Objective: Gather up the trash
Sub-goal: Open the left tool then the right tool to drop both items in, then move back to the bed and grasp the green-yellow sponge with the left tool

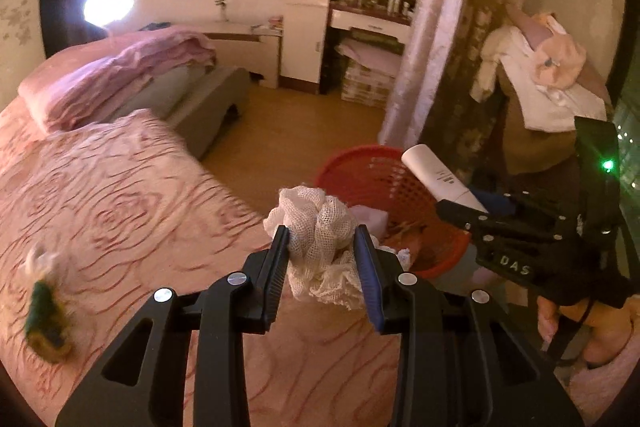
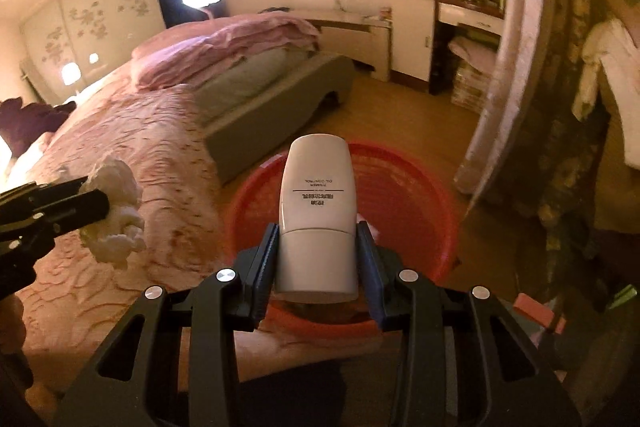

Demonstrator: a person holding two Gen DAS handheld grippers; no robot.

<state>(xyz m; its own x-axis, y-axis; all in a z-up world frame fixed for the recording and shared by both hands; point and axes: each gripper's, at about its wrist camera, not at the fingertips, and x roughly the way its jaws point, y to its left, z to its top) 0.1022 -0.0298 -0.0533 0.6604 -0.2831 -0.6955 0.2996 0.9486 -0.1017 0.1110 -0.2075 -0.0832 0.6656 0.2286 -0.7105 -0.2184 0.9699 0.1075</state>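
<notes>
My left gripper is shut on a crumpled white gauze cloth, held over the edge of the pink bed beside a red mesh basket. That cloth and the left gripper also show at the left of the right wrist view. My right gripper is shut on the cap end of a white cosmetic tube, which hangs over the red basket. In the left wrist view the tube sticks out over the basket from the right gripper. Some items lie inside the basket.
A pink patterned bedspread fills the left, with a small green and white item lying on it. Folded pink bedding sits further back. A curtain and hanging clothes stand right of the basket. Wooden floor lies beyond.
</notes>
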